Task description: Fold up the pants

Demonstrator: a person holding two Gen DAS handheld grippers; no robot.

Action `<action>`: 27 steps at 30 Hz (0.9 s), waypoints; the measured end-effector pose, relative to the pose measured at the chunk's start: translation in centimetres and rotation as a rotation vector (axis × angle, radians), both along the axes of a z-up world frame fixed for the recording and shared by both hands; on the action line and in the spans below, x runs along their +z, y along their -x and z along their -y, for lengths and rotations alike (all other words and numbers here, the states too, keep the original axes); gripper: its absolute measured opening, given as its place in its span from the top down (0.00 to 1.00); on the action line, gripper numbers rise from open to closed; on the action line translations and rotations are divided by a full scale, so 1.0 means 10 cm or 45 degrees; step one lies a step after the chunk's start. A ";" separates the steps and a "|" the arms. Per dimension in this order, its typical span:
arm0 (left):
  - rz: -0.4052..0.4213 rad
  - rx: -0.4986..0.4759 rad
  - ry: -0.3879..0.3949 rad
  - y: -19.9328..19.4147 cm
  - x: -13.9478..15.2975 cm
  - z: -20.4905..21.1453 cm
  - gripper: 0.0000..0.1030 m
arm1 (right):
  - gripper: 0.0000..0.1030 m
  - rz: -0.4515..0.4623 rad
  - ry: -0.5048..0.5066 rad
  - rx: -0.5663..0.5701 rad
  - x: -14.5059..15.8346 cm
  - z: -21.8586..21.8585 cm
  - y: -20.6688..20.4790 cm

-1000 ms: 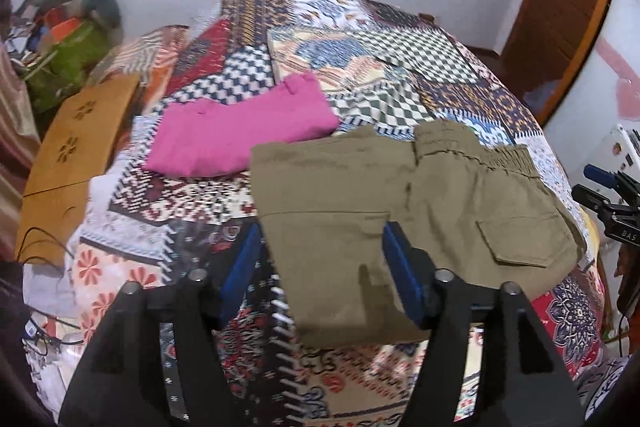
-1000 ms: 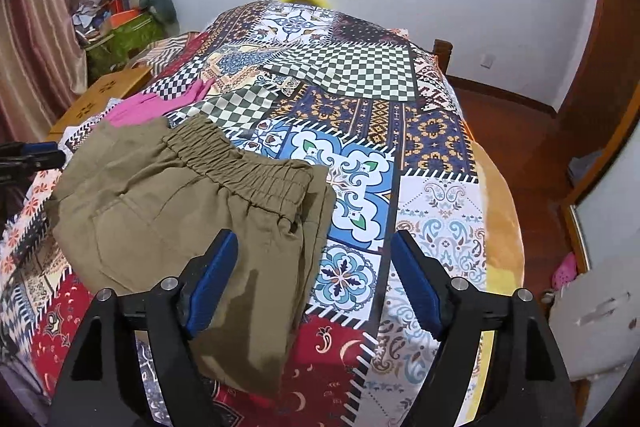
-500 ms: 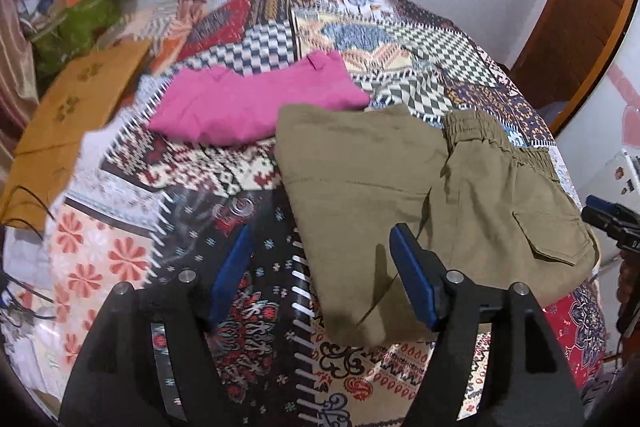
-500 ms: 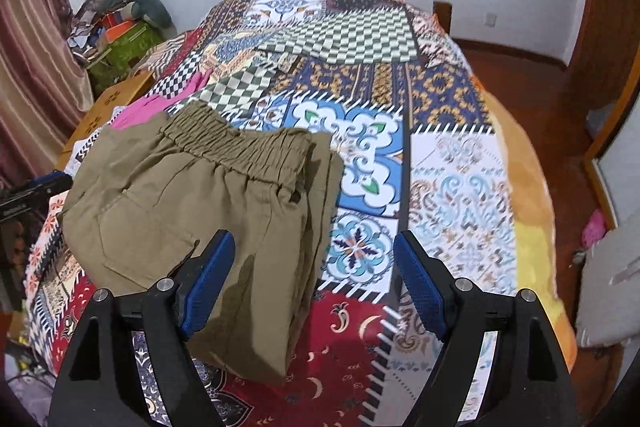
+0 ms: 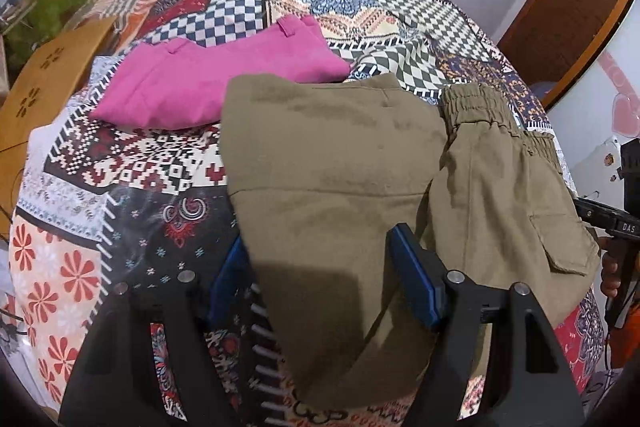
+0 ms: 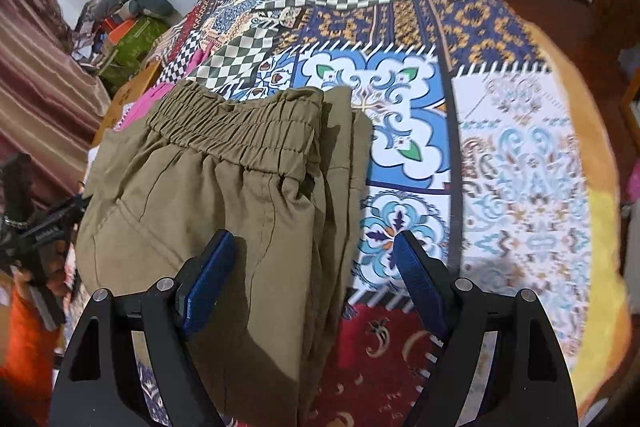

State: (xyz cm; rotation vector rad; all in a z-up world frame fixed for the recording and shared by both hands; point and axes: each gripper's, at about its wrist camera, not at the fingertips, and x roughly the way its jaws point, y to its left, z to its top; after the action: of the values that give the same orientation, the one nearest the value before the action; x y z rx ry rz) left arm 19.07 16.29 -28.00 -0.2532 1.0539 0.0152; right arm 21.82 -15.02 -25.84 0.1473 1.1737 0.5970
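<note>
Olive-green pants (image 5: 344, 163) lay partly folded on the patchwork bed (image 6: 520, 155) beside 1 folded pink garment (image 5: 216, 87), both the left hand-held gripper (image 5: 320, 283) and right hand-held gripper (image 6: 316, 279) spread wide and empty, a final fold apparently remaining.

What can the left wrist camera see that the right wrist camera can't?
Only the left wrist view shows the whole pink folded garment, the flap pocket on the olive pants and the open left gripper. Only the right wrist view shows the blue and white flower patch, the yellow blanket edge and the open right gripper. Both show the olive pants with their stretchy waistband lying on the patchwork bedspread.
</note>
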 end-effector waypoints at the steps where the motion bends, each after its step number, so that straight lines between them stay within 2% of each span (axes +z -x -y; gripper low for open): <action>1: -0.004 -0.002 0.004 -0.03 -0.01 0.00 0.28 | 0.23 -0.010 -0.010 0.001 -0.02 0.00 -0.01; 8: -0.004 -0.019 0.026 -0.09 -0.03 0.03 0.29 | 0.25 -0.030 -0.086 0.053 -0.06 0.02 -0.03; 12: 0.005 -0.023 0.040 -0.04 0.00 0.03 0.39 | 0.43 -0.044 -0.143 0.091 -0.03 0.05 0.01; 17: 0.014 -0.042 0.057 0.04 0.06 0.06 0.48 | 0.50 -0.049 -0.144 0.111 0.01 0.06 0.07; 20: 0.014 -0.047 0.048 0.07 0.09 0.07 0.54 | 0.51 -0.045 -0.134 0.126 0.03 0.07 0.11; 27: 0.028 -0.065 0.060 -0.01 0.12 0.10 0.61 | 0.51 -0.087 -0.177 0.117 -0.05 0.06 0.02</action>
State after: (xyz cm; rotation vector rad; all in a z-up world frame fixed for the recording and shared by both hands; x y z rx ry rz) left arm 19.15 15.32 -26.75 -0.2686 1.0395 -0.0581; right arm 21.58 -15.64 -26.35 0.2347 1.2094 0.7602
